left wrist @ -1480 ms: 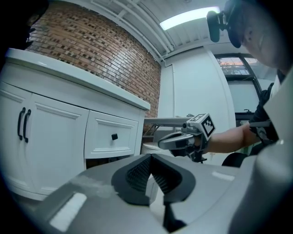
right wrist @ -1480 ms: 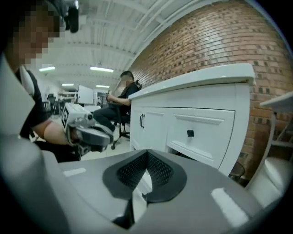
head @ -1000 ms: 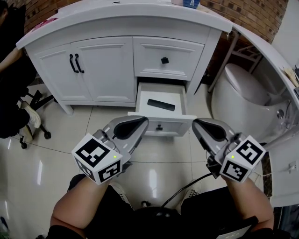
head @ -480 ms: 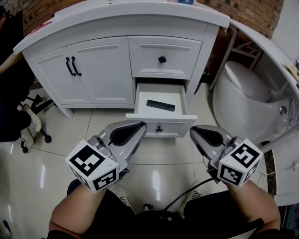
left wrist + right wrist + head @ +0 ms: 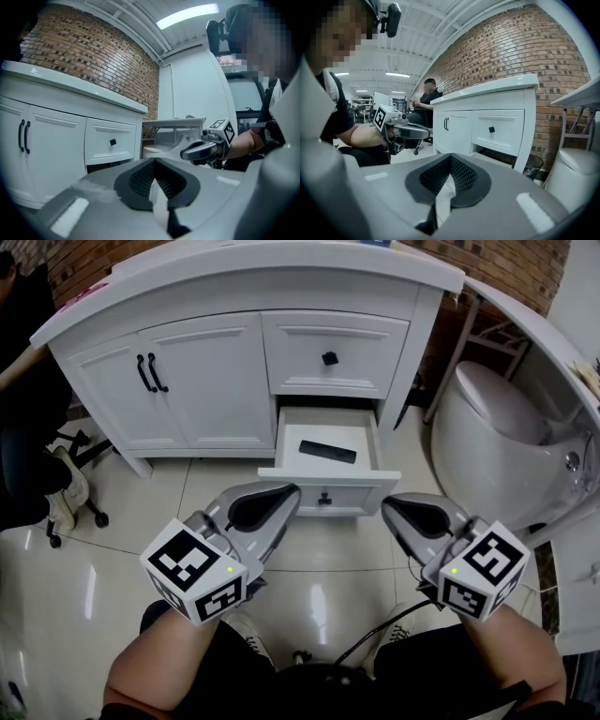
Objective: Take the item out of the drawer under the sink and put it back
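Beyond both closed, empty hand-held grippers (image 5: 281, 493) (image 5: 395, 508), the drawer (image 5: 361, 493) holds a black item (image 5: 327, 452), perhaps a remote.

Bright ceiling strip (image 5: 187, 16); glossy floor (image 5: 82, 589) glare (fisheye-bent edges).

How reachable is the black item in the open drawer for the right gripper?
Likely yes: the drawer stands pulled out, the black item lies uncovered, and nothing sits between it and the right gripper. Its jaws are shut, so they must open first.

Pulled-out drawer (image 5: 367, 491) open from above, toilet (image 5: 487, 427) close at right
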